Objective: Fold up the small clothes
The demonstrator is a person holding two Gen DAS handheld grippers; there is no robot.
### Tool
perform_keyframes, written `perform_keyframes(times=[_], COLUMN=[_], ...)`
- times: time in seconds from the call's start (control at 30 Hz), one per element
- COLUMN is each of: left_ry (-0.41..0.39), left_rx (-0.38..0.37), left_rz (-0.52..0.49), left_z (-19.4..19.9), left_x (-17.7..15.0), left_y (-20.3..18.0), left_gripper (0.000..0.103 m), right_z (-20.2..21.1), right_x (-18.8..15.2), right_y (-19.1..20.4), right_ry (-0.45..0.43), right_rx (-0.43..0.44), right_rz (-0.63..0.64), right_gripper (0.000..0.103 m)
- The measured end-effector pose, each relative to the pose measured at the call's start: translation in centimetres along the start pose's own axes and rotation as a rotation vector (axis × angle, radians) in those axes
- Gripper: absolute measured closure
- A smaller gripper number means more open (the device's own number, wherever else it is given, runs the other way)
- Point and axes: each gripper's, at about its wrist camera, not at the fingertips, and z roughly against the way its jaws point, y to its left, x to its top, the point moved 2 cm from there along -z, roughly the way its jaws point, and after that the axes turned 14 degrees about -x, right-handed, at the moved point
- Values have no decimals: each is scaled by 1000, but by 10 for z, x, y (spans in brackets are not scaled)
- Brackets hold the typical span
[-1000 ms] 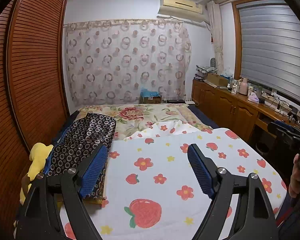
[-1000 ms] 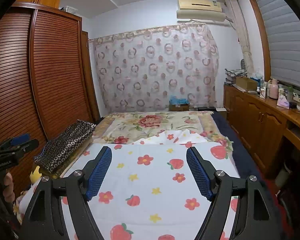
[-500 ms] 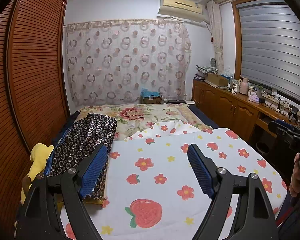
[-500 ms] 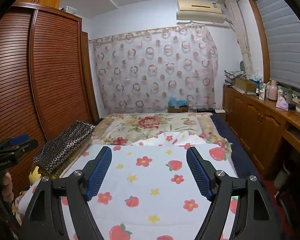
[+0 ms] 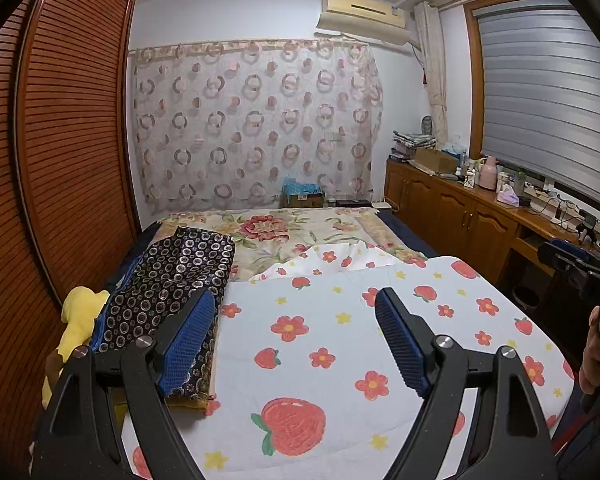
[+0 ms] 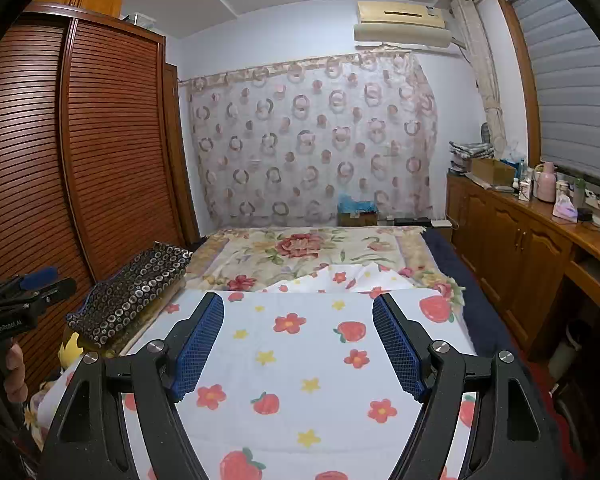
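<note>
Left tongs (image 5: 296, 312) and right tongs (image 6: 298, 320) hover spread apart, empty, above the bed (image 5: 320, 320). Dark patterned garment (image 5: 172, 280) lies flat at far left, within reach for gripping.

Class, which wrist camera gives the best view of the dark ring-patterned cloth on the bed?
The left wrist view: the dark ring-patterned cloth lies close, seen from above, its length showing, though a finger covers its near corner. The right wrist view shows it farther off, at a low angle.
</note>
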Motion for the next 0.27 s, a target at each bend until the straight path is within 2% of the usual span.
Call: perform_keyframes(times=[0.27], left_ry=[-2], left_rx=[-3], left_rz=[3], left_z=[0], left_x=[1], left_y=[2], left_gripper=[20], right_z=[0], right_x=[1], right_y=[-2], right_ry=[1], right_rx=[3], right_rz=[2], right_gripper=[24])
